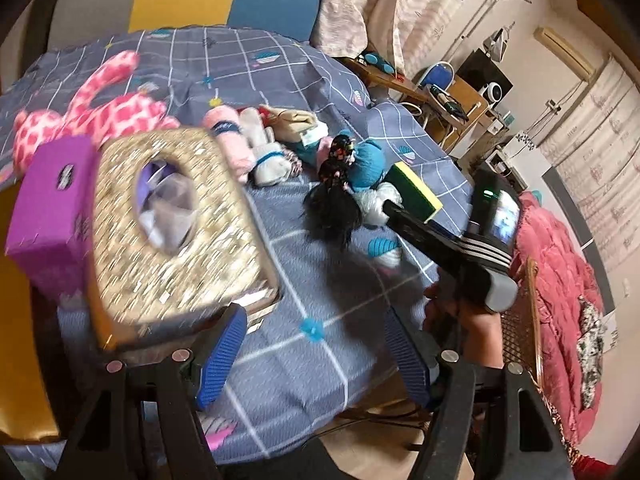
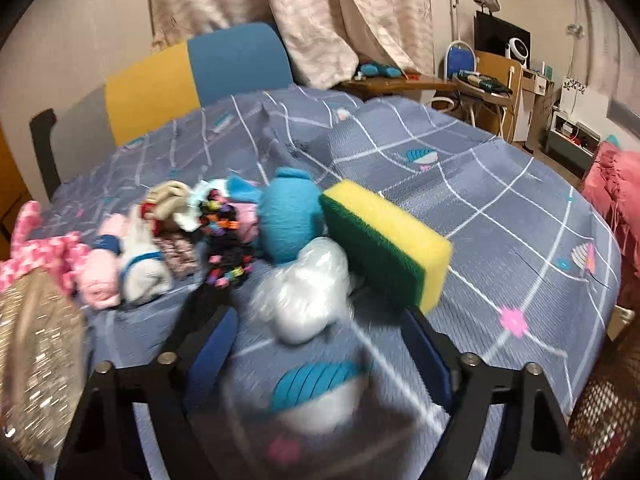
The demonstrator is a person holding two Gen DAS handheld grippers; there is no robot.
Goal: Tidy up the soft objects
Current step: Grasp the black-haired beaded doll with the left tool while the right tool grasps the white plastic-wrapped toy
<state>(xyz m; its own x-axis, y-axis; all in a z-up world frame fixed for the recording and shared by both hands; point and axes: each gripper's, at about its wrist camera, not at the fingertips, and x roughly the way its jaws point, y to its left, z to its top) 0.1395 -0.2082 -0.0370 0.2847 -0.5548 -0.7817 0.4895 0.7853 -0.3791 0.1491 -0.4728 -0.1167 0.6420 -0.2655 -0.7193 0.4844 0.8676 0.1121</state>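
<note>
Two hand-held grippers work over a table (image 2: 520,208) covered in a grey-blue checked cloth, and the yellow-and-green sponge (image 2: 386,242) serves as the landmark for the rest. The right hand-held gripper (image 2: 320,354) has its blue fingers apart with nothing pressed between them; below and left of the sponge, a white-and-teal soft toy (image 2: 316,396) lies blurred in the gap, though whether the pads touch it is unclear. Just left of the sponge sit a crumpled clear plastic bag (image 2: 308,288) and a teal plush (image 2: 286,222), touching each other. Further left of the sponge come a black floral fabric piece (image 2: 226,236), a white plush with a blue band (image 2: 142,268), a pale pink plush (image 2: 102,276) and, farthest, a pink-and-white spotted plush (image 1: 104,112). The left hand-held gripper (image 1: 316,356) also stands open and empty above bare cloth, well left of the sponge. Beside its left finger is a gold sequined tissue box (image 1: 172,236), with a purple box (image 1: 52,216) touching its far side. A person's hand (image 1: 468,312) grips the right tool's handle.
</note>
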